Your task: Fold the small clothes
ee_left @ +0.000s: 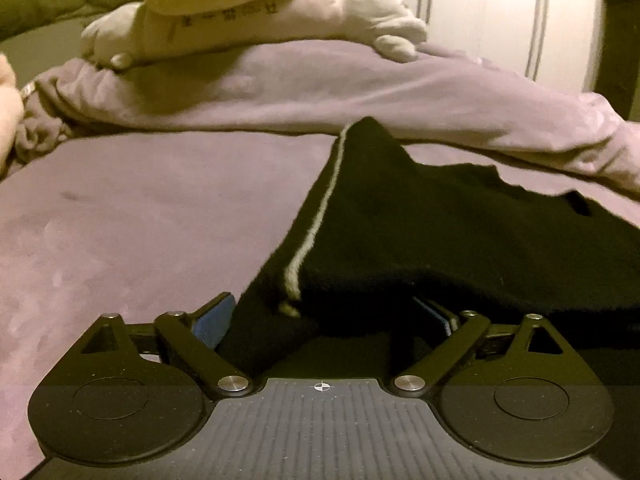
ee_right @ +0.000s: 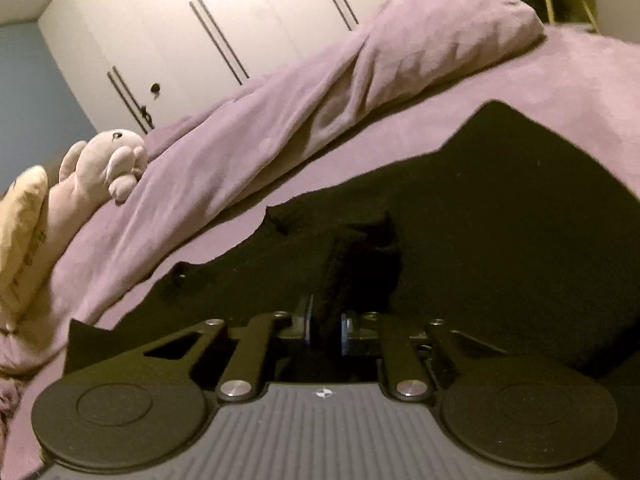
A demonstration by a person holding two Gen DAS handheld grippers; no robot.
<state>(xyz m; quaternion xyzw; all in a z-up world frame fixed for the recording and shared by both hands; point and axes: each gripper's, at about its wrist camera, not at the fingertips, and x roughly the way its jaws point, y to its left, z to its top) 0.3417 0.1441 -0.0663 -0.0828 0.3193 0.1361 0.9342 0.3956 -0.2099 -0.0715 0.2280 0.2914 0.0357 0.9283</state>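
Fingers (ee_left: 212, 320) of the left gripper (ee_left: 324, 316) stand spread wide, blue pads facing each other, and a near edge of the black garment (ee_left: 420, 232) lies in the gap between them without either pad pressing on it. A thin pale stripe (ee_left: 316, 220) runs along the garment's left border, from its far peak down to the gripper. Over on the right gripper (ee_right: 325, 328), the fingers (ee_right: 304, 320) are drawn close and pinch a raised fold of the same black garment (ee_right: 500, 208), which bunches up just beyond the tips. That garment spreads over the purple bedspread (ee_left: 140, 220), mostly to the right in the left wrist view. Farther off a rumpled purple duvet (ee_left: 320, 88) lies across the bed, with a pale plush toy (ee_left: 352, 12) on top of it and white wardrobe doors (ee_right: 224, 36) behind.
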